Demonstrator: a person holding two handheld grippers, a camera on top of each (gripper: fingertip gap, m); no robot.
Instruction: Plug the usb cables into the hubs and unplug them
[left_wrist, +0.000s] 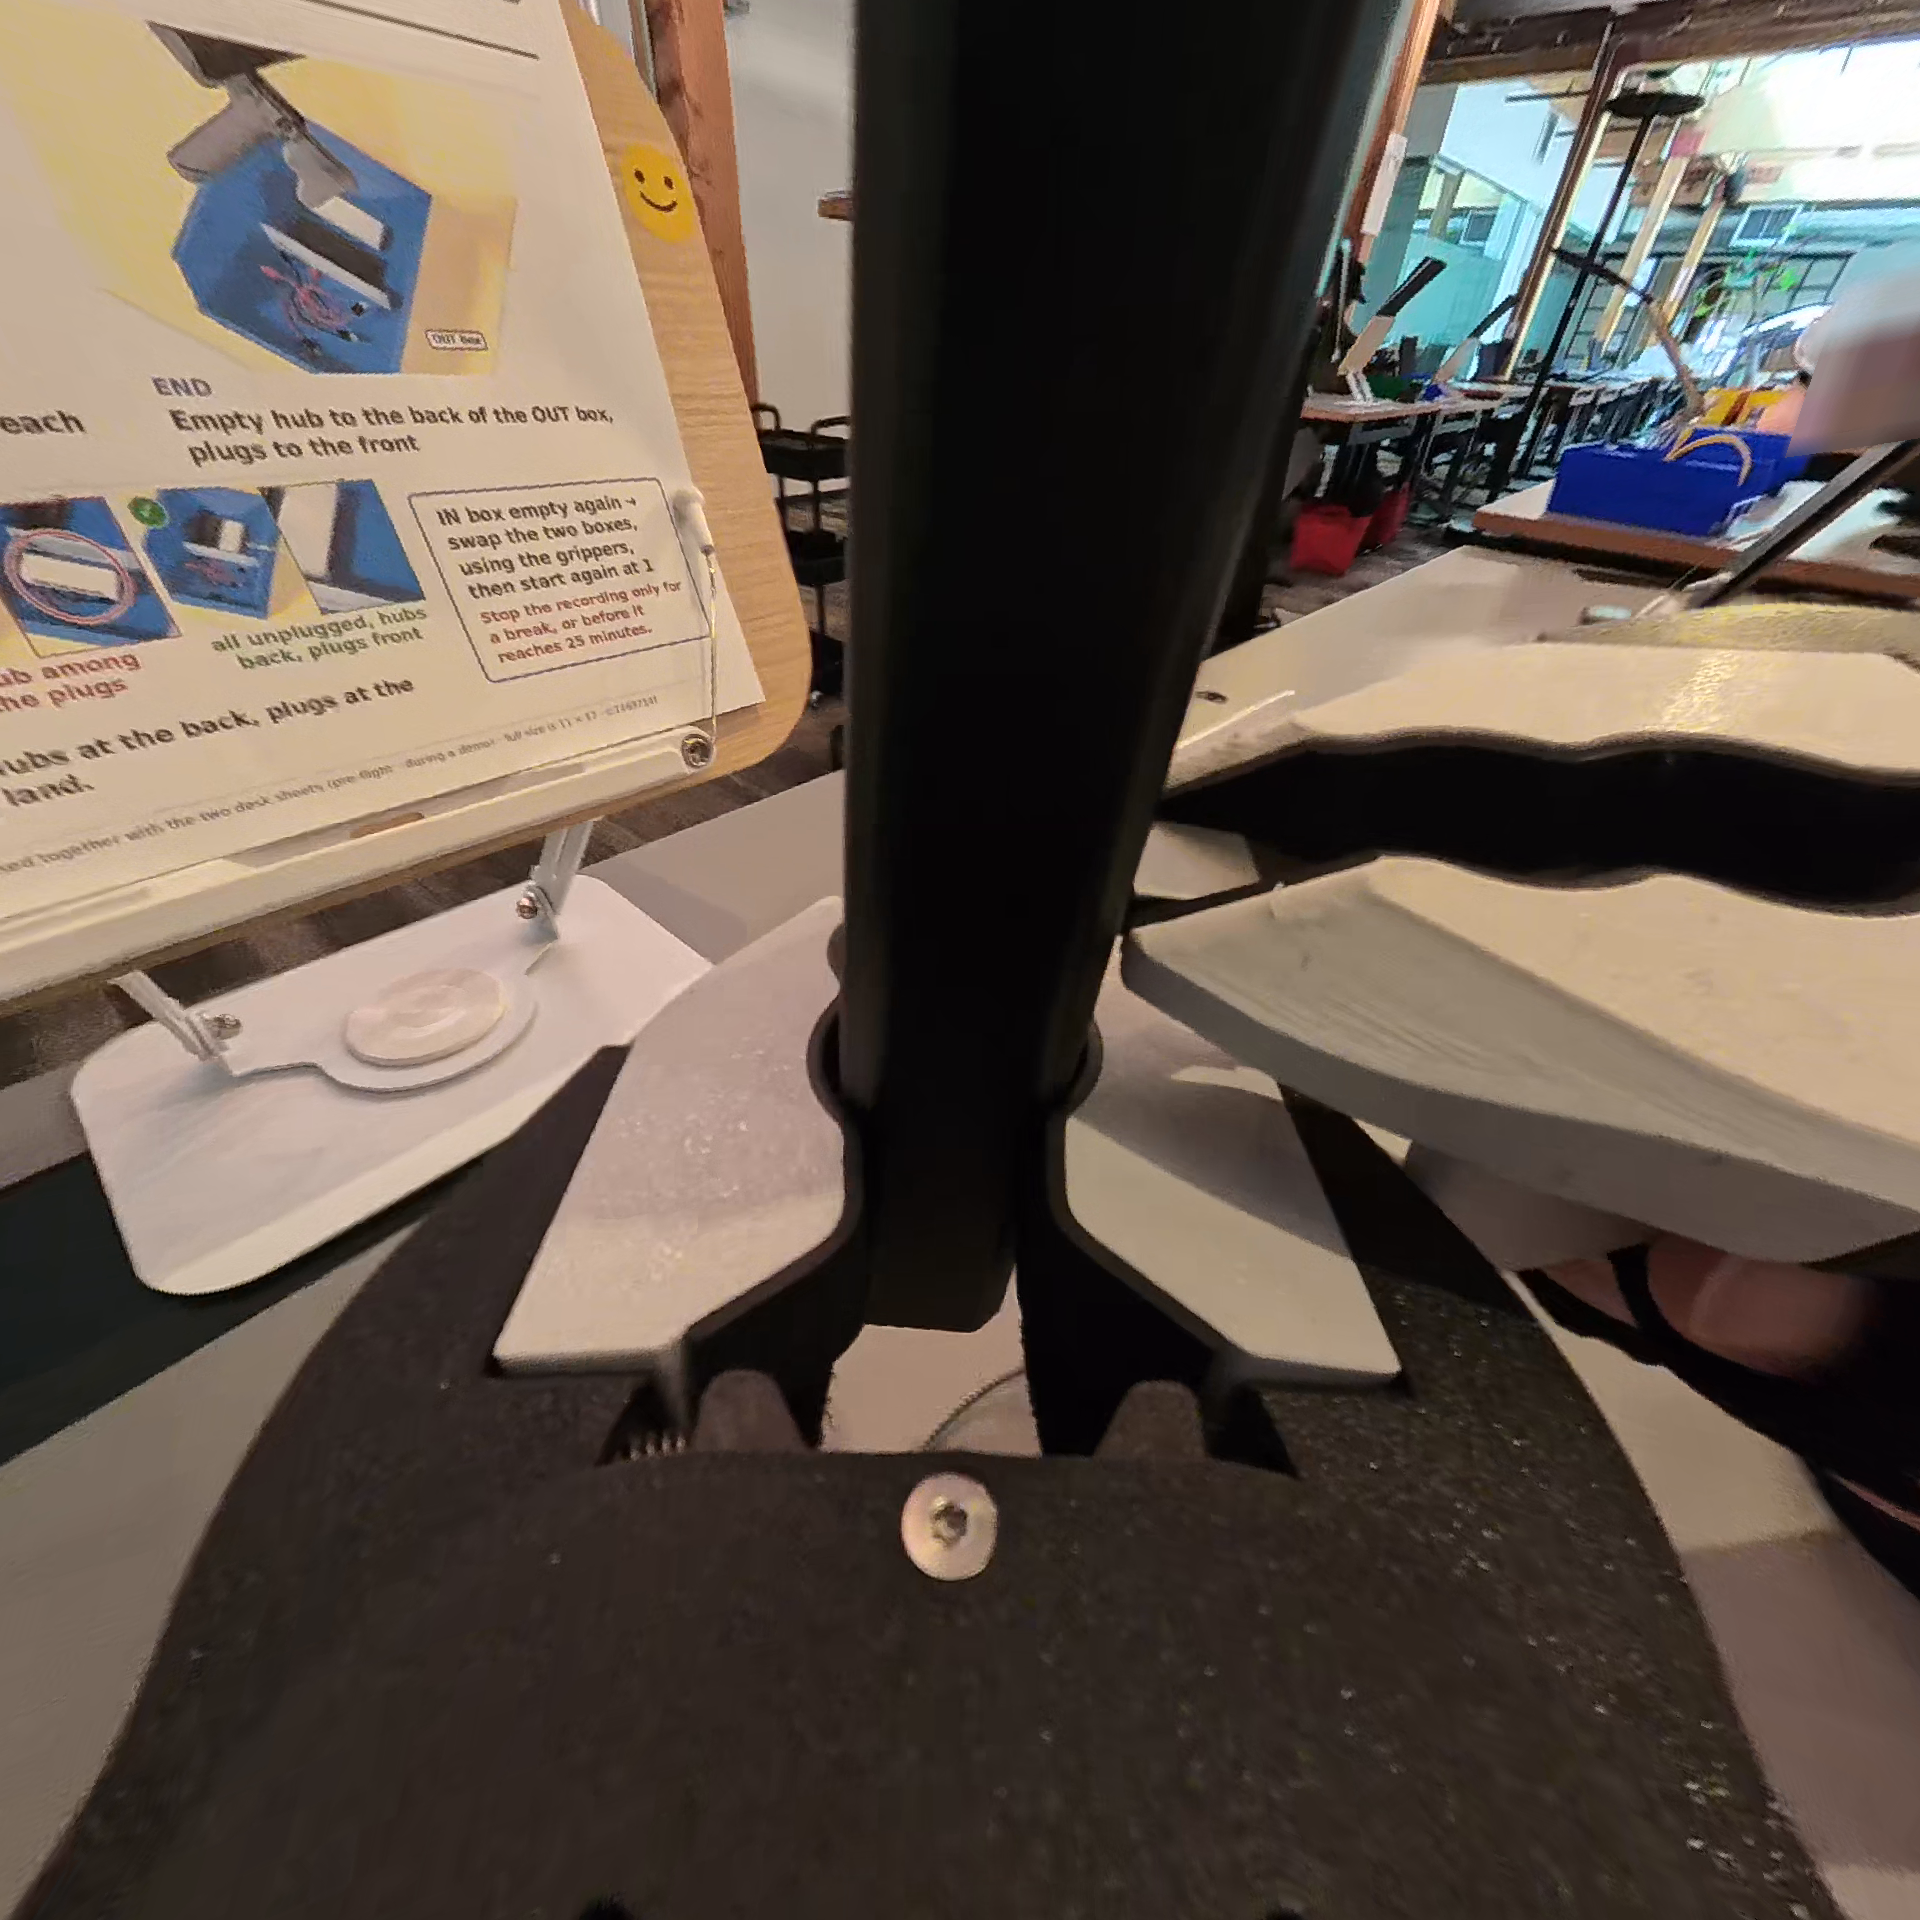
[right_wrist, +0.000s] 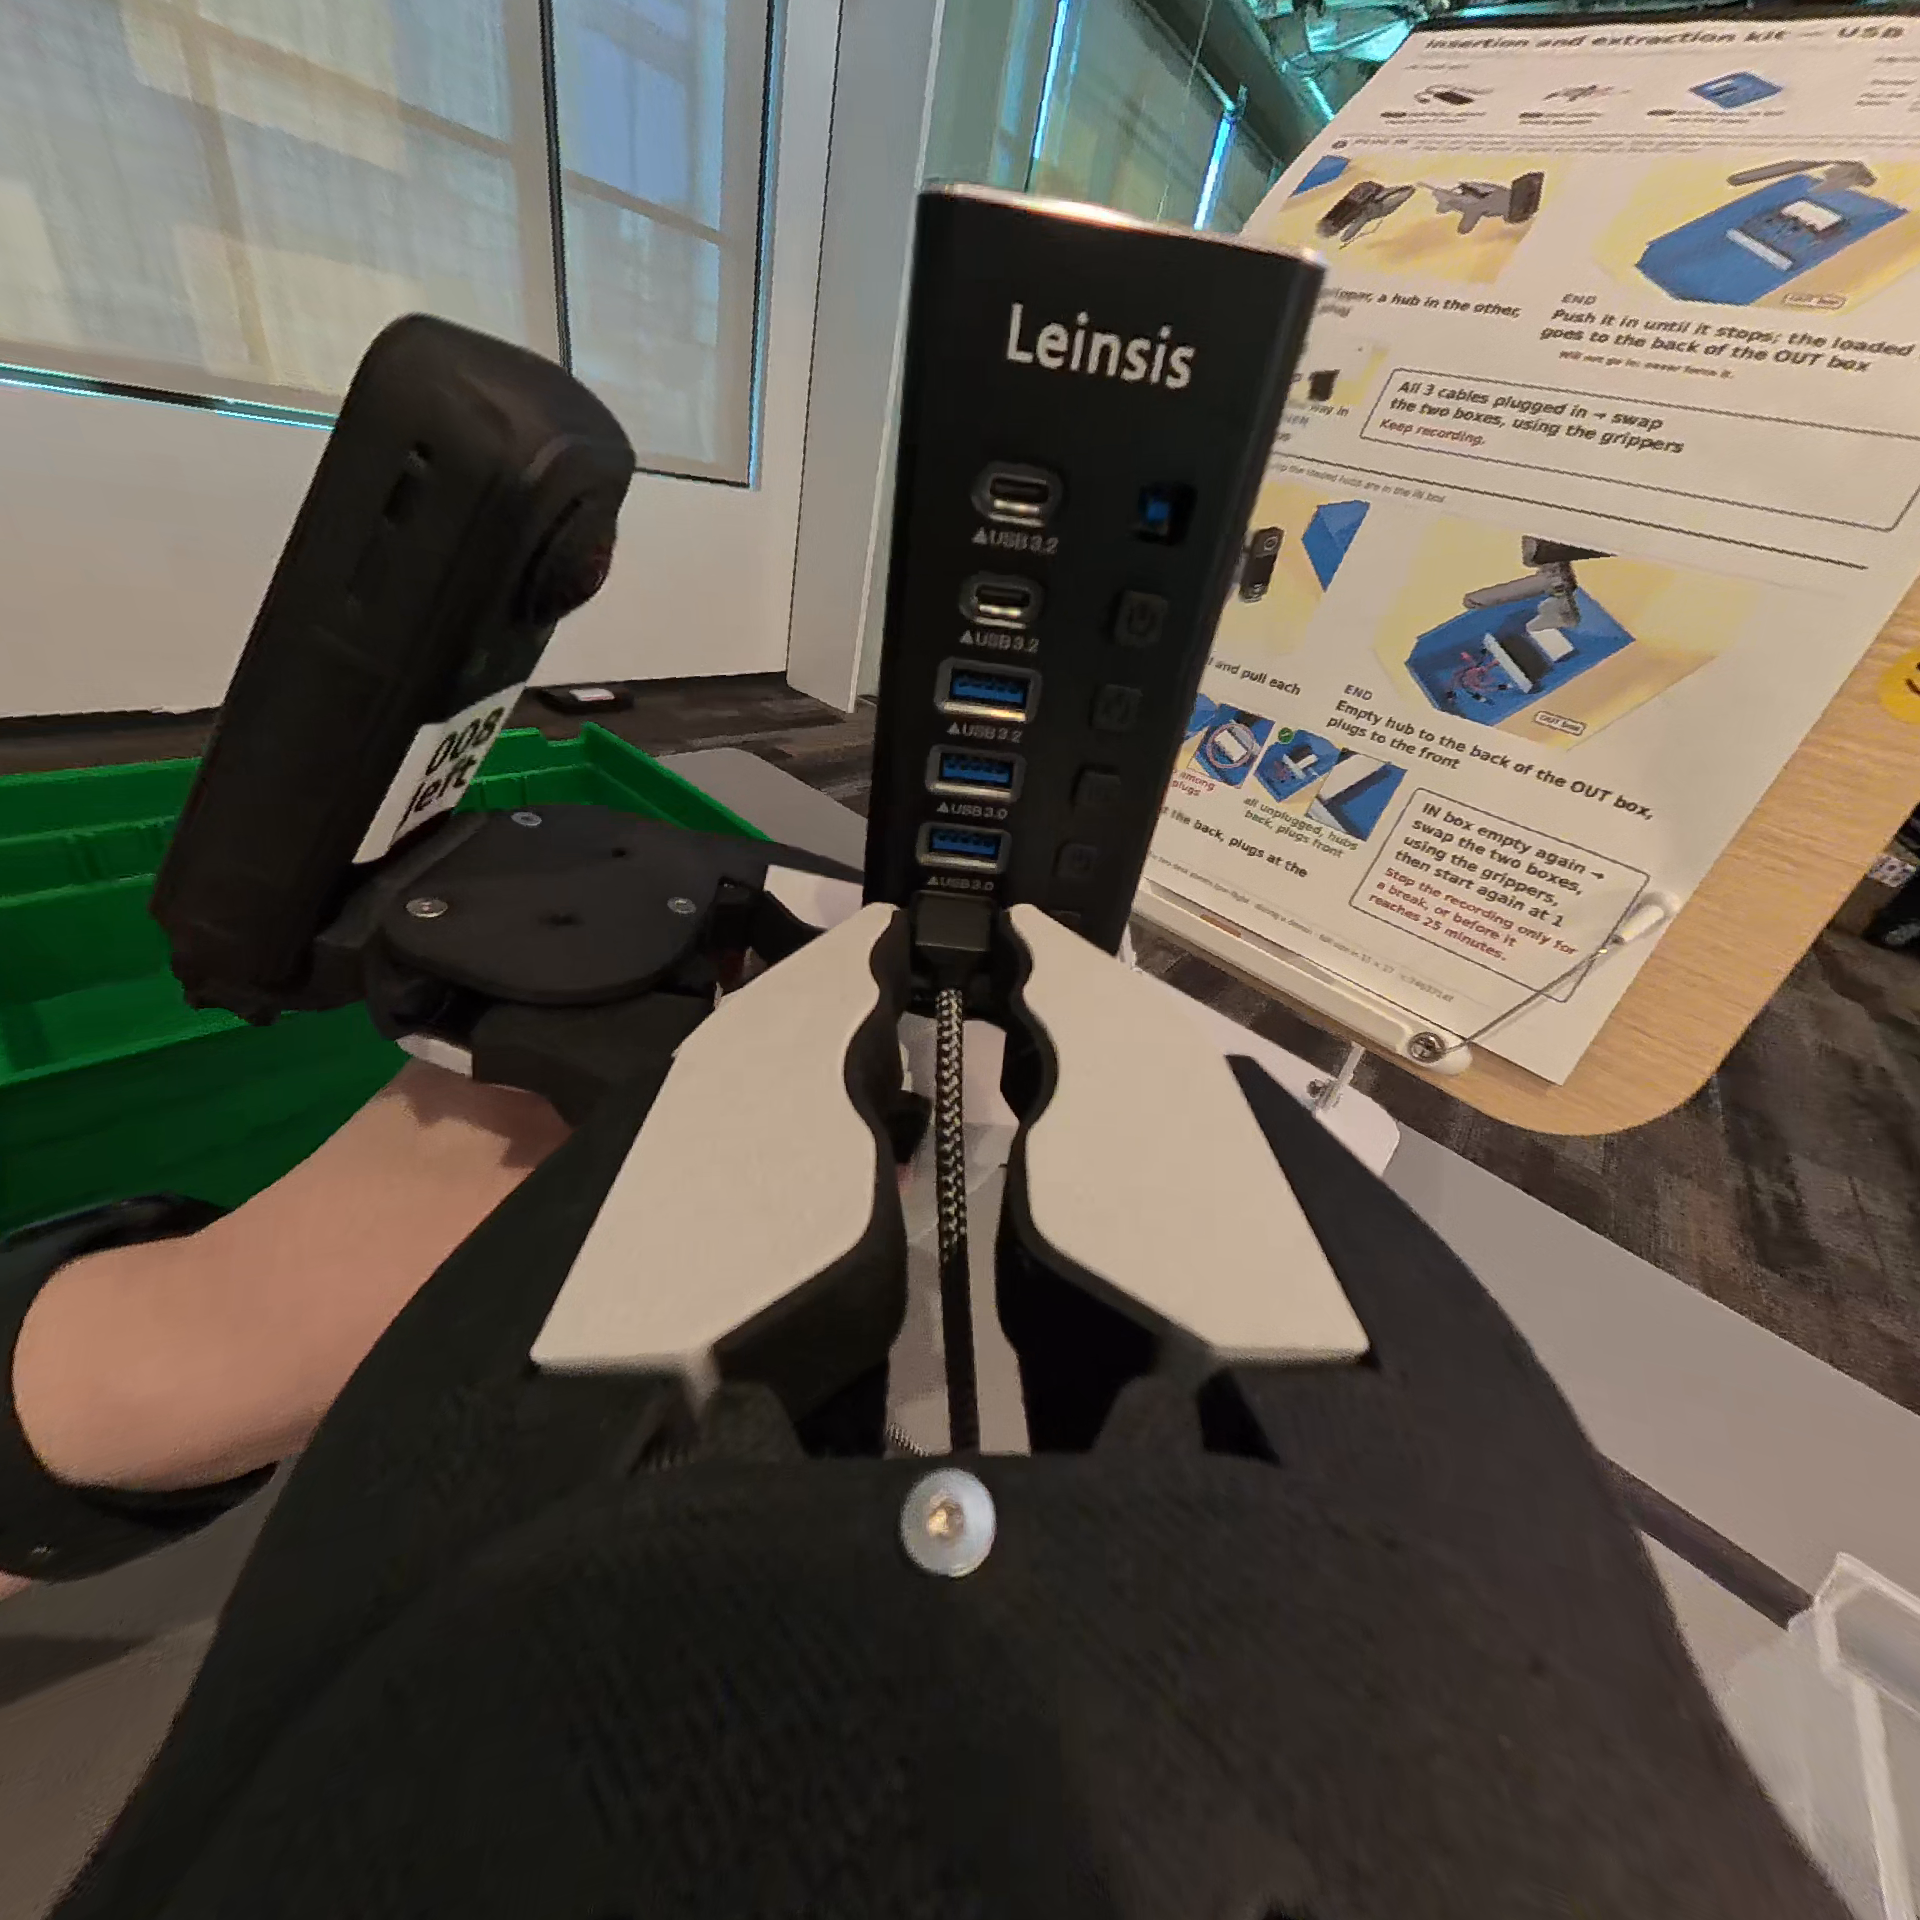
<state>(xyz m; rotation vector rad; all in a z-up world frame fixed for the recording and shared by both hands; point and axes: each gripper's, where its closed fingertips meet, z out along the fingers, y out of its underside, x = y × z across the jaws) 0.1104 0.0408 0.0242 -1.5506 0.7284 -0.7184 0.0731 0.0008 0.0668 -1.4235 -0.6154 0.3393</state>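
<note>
My left gripper (left_wrist: 961, 1049) is shut on the lower end of a black USB hub (left_wrist: 1039, 520) and holds it upright. In the right wrist view the hub (right_wrist: 1091, 416) faces me with a column of ports. My right gripper (right_wrist: 951, 925) is shut on a black USB plug (right_wrist: 948, 940) with a braided cable (right_wrist: 951, 1143) running back between the fingers. The plug's tip meets the hub face at the lowest port, below three blue ports; I cannot tell how deep it sits. The right gripper's white fingers (left_wrist: 1455, 987) enter the left wrist view from the right.
An instruction board on a white stand (left_wrist: 364, 468) stands just behind the hub and also shows in the right wrist view (right_wrist: 1558, 520). A green bin (right_wrist: 104, 935) lies at the left behind the left gripper's camera (right_wrist: 395, 644) and a person's hand (right_wrist: 260, 1299). A clear plastic piece (right_wrist: 1860, 1662) is at the lower right. One gripper's finger ends stand about 6 cm off the other's.
</note>
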